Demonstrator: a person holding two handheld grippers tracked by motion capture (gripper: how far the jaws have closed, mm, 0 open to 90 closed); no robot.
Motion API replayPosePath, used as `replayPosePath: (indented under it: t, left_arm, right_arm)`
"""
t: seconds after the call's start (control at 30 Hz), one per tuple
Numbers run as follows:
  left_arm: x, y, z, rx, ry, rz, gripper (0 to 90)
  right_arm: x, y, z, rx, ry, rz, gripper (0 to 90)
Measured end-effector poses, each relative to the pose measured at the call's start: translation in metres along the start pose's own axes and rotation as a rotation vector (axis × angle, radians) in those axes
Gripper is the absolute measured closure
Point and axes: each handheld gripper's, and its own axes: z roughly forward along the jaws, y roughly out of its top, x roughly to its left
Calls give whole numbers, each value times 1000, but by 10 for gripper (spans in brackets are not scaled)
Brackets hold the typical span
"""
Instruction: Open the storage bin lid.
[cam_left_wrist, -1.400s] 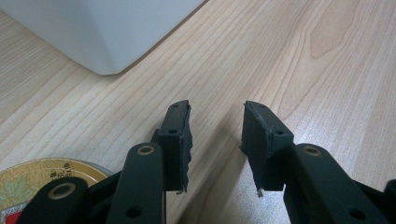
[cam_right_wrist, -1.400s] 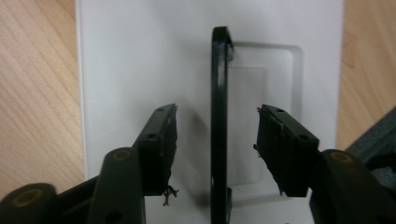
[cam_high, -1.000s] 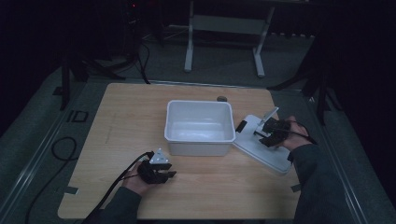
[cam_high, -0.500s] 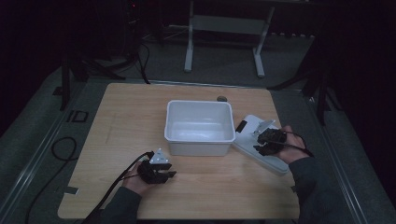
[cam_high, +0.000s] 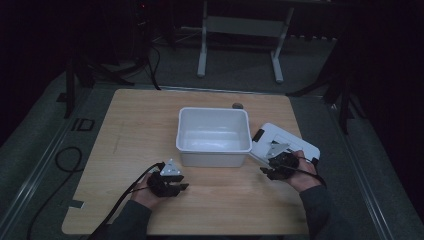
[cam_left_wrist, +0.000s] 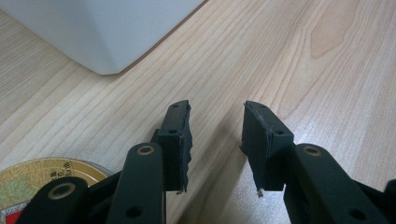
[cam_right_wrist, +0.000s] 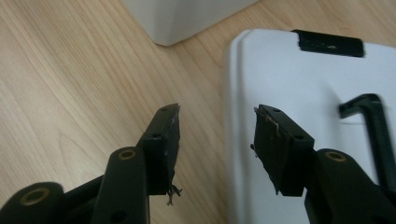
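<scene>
Right gripper (cam_high: 268, 172): jaws apart, nothing clamped; they have just been closing a little, with the near edge of the white lid (cam_high: 290, 141) standing in the gap. In the right gripper view (cam_right_wrist: 215, 140) one jaw hangs over bare wood, the other over the lid's flat white top, and the lid's edge runs up between them. No pad presses on it that I can make out.

Outward from those jaws: a black latch (cam_right_wrist: 330, 43) sits at the lid's far edge, and a black handle (cam_right_wrist: 371, 126) lies on the lid just beside the jaw on that side. Beyond the lid's corner, ahead and toward the bare-wood side, stands the corner of the white tub (cam_right_wrist: 187, 16). From the high view the lid lies flat on the wooden table (cam_high: 145, 125), just beside the tub (cam_high: 214, 136) on its right, slanted to it.

Left gripper (cam_high: 176, 189): jaws apart, nothing between them but tabletop (cam_left_wrist: 217, 140). It rests low in the person's left hand (cam_high: 145, 192), cable (cam_high: 117, 205) trailing back off the near edge. Ahead of its jaws and off to one side is the tub's lower corner (cam_left_wrist: 93, 32), near but apart. Behind the jaw on that same side, close against the gripper body, lies a round gold-coloured disc (cam_left_wrist: 32, 179), partly hidden.
</scene>
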Motion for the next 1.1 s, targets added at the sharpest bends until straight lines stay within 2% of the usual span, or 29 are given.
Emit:
replayPosePath:
  t: [0.17,0.33,0.63,0.77,0.83,0.97,1.1]
  left_arm:
    - [0,0,0,-1,0,-1,618]
    - [0,0,0,-1,1,-3,616]
    - [0,0,-1,-10,-1,-5,616]
    - [0,0,-1,-14,0,-7,614]
    - [0,0,-1,-14,2,-7,612]
    - [-1,1,-2,-16,2,-5,611]
    - [-1,1,-2,-19,5,-4,609]
  right_arm:
    - [7,-4,8,-34,19,41,491]
    - [16,-10,17,-52,11,88,489]
    - [26,-23,29,-183,-38,202,493]
    - [30,-26,33,-194,-44,222,490]
    - [34,-29,38,-211,-34,252,473]
    - [41,-32,45,-222,-39,259,462]
    - [41,-33,46,-231,-33,279,447]
